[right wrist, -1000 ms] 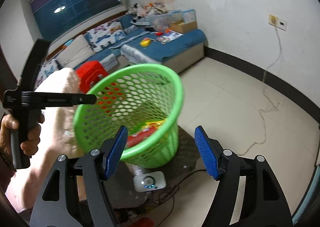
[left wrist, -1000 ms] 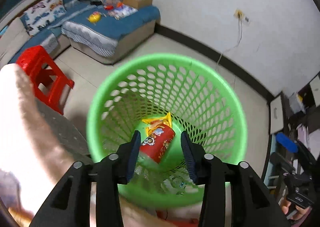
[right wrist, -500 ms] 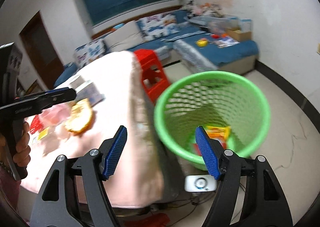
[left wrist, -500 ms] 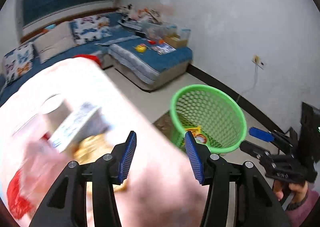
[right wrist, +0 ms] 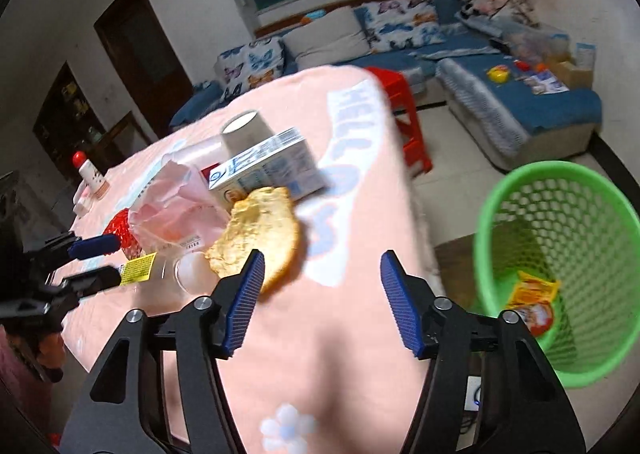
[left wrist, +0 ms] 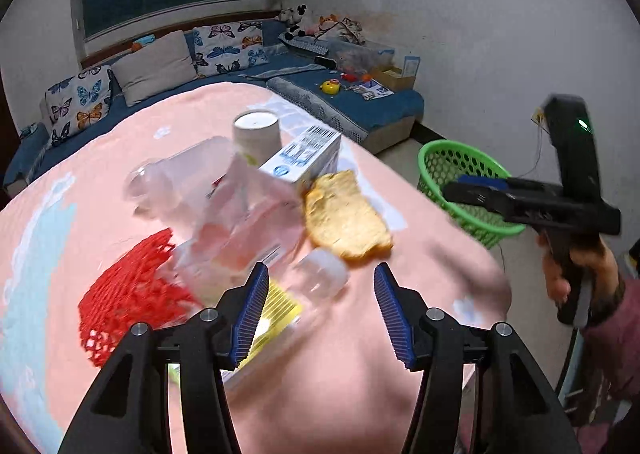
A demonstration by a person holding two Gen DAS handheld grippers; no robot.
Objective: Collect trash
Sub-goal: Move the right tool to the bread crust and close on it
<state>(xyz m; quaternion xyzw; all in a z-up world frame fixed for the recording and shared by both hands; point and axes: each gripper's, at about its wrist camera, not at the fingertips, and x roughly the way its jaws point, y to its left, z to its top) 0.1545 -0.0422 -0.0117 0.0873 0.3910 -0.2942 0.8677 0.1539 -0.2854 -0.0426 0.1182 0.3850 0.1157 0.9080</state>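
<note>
Filling most of both views, the table (left wrist: 360, 394) under its pink cloth carries the litter in a loose cluster at frame centre. A blue sofa (right wrist: 520, 109) runs along the far wall, top of frame. The green basket (right wrist: 560, 221) stands on the floor off the table's edge — lower right in the right wrist view, mid-right in the left — with a red-and-yellow snack packet (right wrist: 532, 302) at its bottom.

On the table: a clear plastic bag (left wrist: 240, 213), blurred; a red mesh net (left wrist: 128, 294) at lower left; a white-and-blue carton (left wrist: 304, 157); a piece of bread (left wrist: 344, 221) just beside the carton; a white cup (left wrist: 256, 133) behind it.

The left gripper (left wrist: 320, 310) hovers over a clear bottle (left wrist: 316, 278), jaws opening, nothing clamped. The right gripper (right wrist: 320, 302) — jaws closing — hangs over bare cloth beside the bread, empty.
</note>
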